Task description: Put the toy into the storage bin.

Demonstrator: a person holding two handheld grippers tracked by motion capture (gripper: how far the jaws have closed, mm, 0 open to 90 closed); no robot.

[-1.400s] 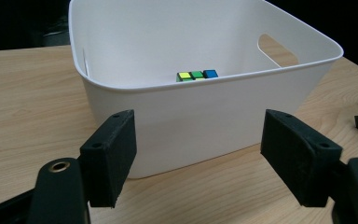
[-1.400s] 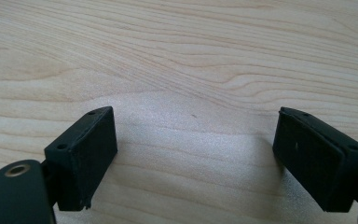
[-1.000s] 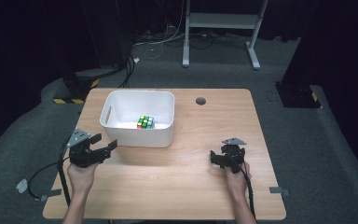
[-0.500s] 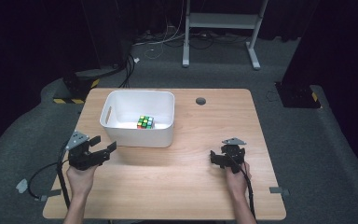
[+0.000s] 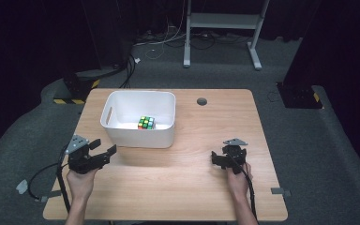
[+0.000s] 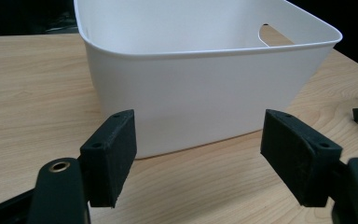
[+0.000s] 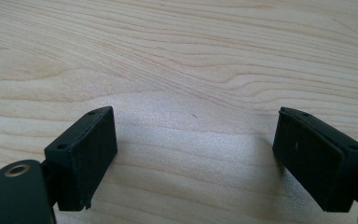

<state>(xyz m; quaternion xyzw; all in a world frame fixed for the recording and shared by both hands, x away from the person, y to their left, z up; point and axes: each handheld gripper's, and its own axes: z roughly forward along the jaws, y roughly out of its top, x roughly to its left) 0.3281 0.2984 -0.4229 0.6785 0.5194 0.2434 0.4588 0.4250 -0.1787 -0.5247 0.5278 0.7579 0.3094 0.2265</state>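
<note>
High view: white bin (image 5: 140,136), rounded rectangle with a handle slot in its left wall, stands on the left-rear part of the wooden table (image 5: 183,187); a multicoloured cube (image 5: 146,123) lies inside, toward the near wall. Left gripper (image 5: 104,151) is held near the table's left edge, just beside the bin's near left corner, not touching, jaws spread and empty. Right gripper (image 5: 217,158) is held over bare wood on the right half, well apart from the bin. Wide open wood between the two grippers and along the near edge; a round hole (image 5: 201,101) sits near the far edge. Left gripper view: left gripper (image 6: 198,151) has its jaws wide apart with nothing between them; the bin (image 6: 200,88) stands straight ahead, plain smooth white wall, rim curling outward, handle slot visible in the far wall. The cube is hidden by the wall here. A strip of table (image 6: 32,93) lies free on both sides of the bin. Right gripper view: right gripper (image 7: 196,154) has jaws parted and empty, over bare wood grain of the table (image 7: 191,60).
</note>
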